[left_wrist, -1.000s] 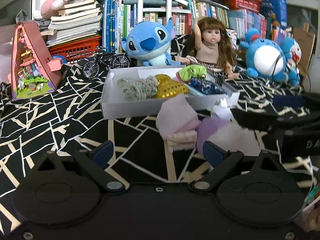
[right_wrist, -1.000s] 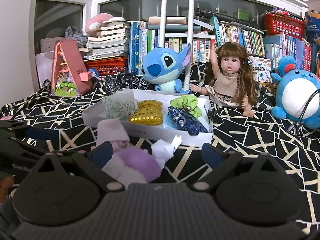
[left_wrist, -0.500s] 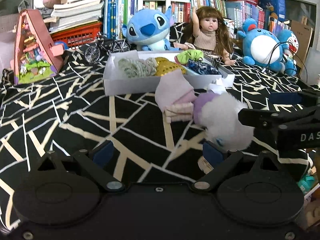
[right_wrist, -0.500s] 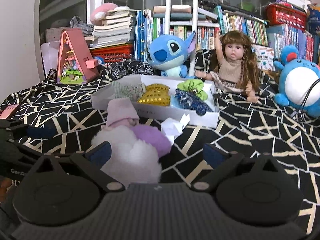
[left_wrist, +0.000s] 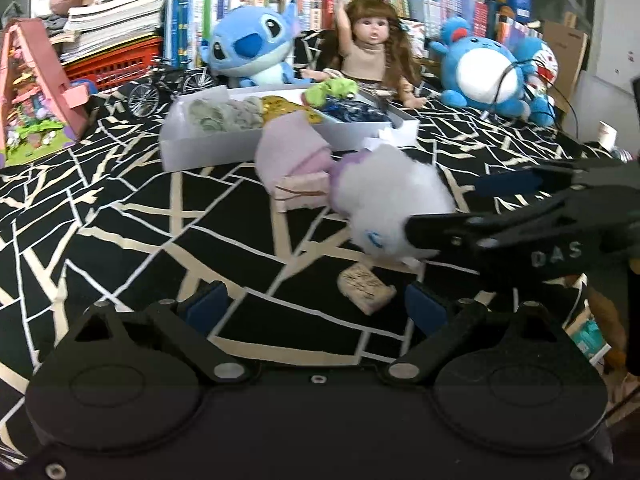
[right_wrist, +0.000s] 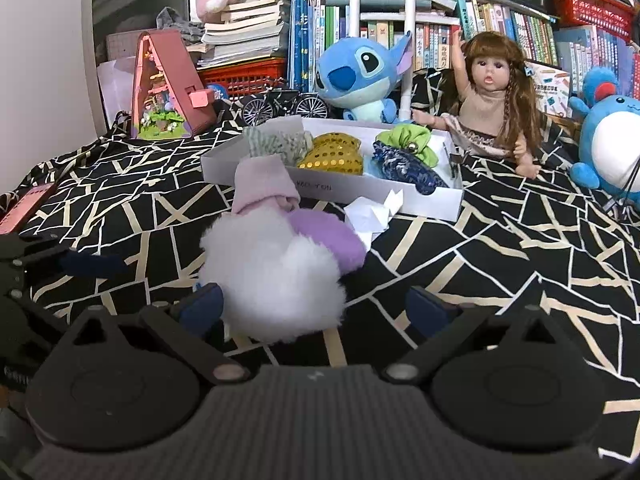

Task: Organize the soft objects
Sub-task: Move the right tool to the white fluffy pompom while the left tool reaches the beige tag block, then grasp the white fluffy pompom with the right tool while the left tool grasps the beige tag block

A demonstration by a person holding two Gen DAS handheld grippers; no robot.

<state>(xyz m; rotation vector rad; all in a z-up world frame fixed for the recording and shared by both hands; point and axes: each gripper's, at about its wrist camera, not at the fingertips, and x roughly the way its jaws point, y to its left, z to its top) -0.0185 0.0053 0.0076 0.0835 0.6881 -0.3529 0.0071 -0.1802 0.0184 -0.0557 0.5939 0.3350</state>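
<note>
Closer now, white fluffy plush (right_wrist: 276, 276) fills right claw (right_wrist: 316, 308) (jaws wide).

The right gripper (left_wrist: 444, 208) shows the letters "DAS" on its black body; book spines stay unreadable.

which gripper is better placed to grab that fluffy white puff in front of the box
Right, probably. The white puff already sits between the open right gripper fingers, against its left pad. The left gripper is open too, but the puff lies beyond and right of its fingertips.
</note>
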